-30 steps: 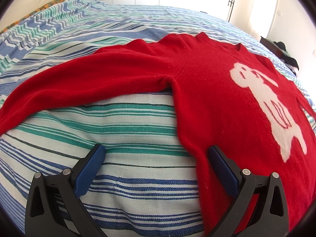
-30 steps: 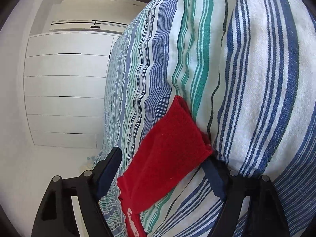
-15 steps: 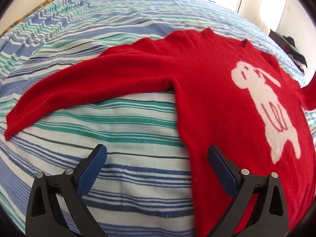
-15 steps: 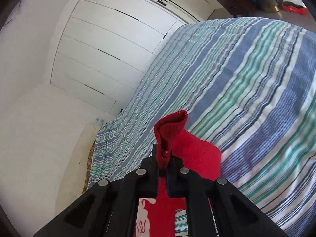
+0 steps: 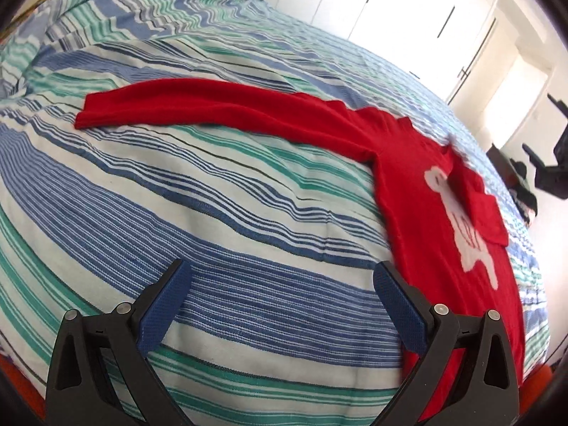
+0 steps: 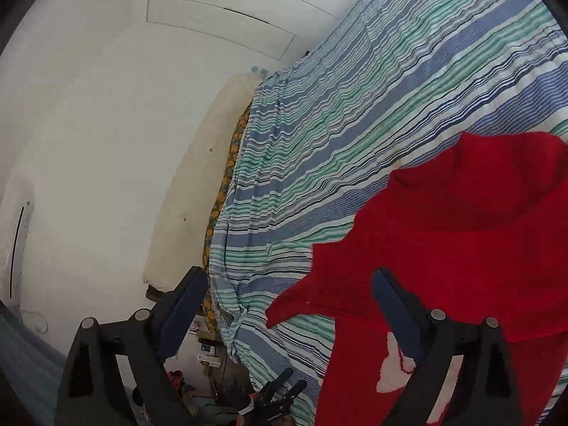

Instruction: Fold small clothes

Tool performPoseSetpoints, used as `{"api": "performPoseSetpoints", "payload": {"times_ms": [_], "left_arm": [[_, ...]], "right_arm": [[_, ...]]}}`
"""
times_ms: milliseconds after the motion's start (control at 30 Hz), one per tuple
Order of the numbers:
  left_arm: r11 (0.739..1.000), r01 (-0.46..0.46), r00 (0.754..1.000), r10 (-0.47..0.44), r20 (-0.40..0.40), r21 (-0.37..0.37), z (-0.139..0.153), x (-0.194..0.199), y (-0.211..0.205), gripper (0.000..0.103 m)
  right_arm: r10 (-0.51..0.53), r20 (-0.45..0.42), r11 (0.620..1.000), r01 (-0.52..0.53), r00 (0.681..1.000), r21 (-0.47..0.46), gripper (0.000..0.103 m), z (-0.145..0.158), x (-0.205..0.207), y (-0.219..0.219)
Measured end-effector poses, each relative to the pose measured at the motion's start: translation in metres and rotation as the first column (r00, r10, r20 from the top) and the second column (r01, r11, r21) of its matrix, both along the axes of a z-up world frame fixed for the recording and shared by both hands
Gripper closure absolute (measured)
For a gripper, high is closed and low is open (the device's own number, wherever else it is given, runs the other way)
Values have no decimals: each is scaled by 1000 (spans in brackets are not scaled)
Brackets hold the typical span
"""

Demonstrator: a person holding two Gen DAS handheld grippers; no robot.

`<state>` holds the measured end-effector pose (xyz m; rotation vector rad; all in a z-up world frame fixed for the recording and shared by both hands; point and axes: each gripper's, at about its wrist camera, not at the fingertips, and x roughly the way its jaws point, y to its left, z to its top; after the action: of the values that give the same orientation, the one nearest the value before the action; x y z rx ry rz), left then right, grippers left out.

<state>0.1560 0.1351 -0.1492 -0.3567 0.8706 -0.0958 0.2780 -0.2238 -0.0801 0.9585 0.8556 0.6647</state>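
Note:
A small red sweater with a white animal figure lies flat on the striped bedspread. Its left sleeve stretches out to the left. Its right sleeve is folded over the chest, across the white figure. My left gripper is open and empty, low over the bedspread beside the sweater's hem edge. My right gripper is open and empty, just above the folded sleeve. The right gripper also shows at the far right edge of the left wrist view.
White wardrobe doors stand beyond the bed. A cream headboard and an orange-patterned sheet edge run along the bed's head. Small clutter sits on the floor beside the bed.
My right gripper carried the right sleeve over the chest, opened and let it go. My left gripper swung left, so the sweater now sits further right in its view.

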Motion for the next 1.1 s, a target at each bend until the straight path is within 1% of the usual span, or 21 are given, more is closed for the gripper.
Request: {"api": "performPoseSetpoints", "payload": {"times_ms": [133,200,267,367,433,467,500,533,567,600,633,700,733,800,867,900,967,1000,1033,1067,1100], "left_arm": [[1000,-11,1000,11,2,7,-5,5,1,1],[999,-4,1000,4,8,44,-8,6,-6,1],[994,15,1000,-16,10,107,-12,8,-16,1],[976,37,999,-37,-4,216,-21,9,-28,1],[961,42,999,-43,-3,273,-25,8,-34,1],[956,41,999,-42,-1,290,-26,8,-36,0],[954,39,999,-41,1,298,-26,7,-37,0],[953,37,999,-40,3,300,-27,7,-37,0],[954,36,999,-39,5,299,-27,7,-36,0],[954,35,999,-39,5,298,-28,8,-36,0],[954,35,999,-38,5,298,-28,8,-36,0],[952,32,999,-35,7,305,-29,9,-37,0],[950,30,999,-34,9,312,-29,9,-38,0],[947,27,999,-33,13,320,-30,8,-39,0],[948,27,999,-33,15,318,-30,7,-39,0],[949,27,999,-34,16,315,-29,7,-39,0],[949,30,999,-37,18,313,-29,5,-39,0],[949,31,999,-39,19,314,-29,5,-38,0],[948,32,999,-40,19,315,-29,5,-39,0],[948,32,999,-40,19,317,-30,5,-39,0],[947,32,999,-40,19,319,-30,5,-39,0]], "right_arm": [[-72,-19,997,72,997,14,10,-11,9,-37],[-107,-51,994,106,993,-19,10,-17,6,-57],[-105,-95,994,100,990,-48,10,-34,3,-70],[-146,-180,984,125,973,-125,10,-81,-3,-85],[-232,-309,961,168,922,-221,14,-129,-11,-104],[-261,-361,956,189,895,-223,44,-152,-18,-115],[-295,-379,951,228,877,-211,70,-162,-26,-128],[-317,-383,947,264,868,-186,74,-166,-33,-137],[-318,-378,948,279,869,-155,73,-164,-36,-143],[-317,-353,947,270,880,-175,71,-153,-39,-144],[-300,-305,945,238,904,-225,69,-136,-40,-142],[-202,-202,944,135,958,-302,69,-101,-47,-126],[-149,-168,938,85,975,-335,68,-88,-54,-115],[-65,-123,911,8,990,-413,56,-73,-74,-89],[-8,-130,858,-60,991,-510,48,-78,-100,-66],[13,-158,820,-101,987,-563,48,-90,-113,-55],[39,-267,748,-205,963,-631,47,-118,-140,-42],[42,-258,727,-207,965,-655,47,-124,-157,-41],[43,-210,711,-178,977,-681,47,-120,-171,-40],[39,-212,680,-181,977,-710,47,-118,-181,-40],[23,-250,642,-206,968,-739,47,-120,-188,-41]]}}
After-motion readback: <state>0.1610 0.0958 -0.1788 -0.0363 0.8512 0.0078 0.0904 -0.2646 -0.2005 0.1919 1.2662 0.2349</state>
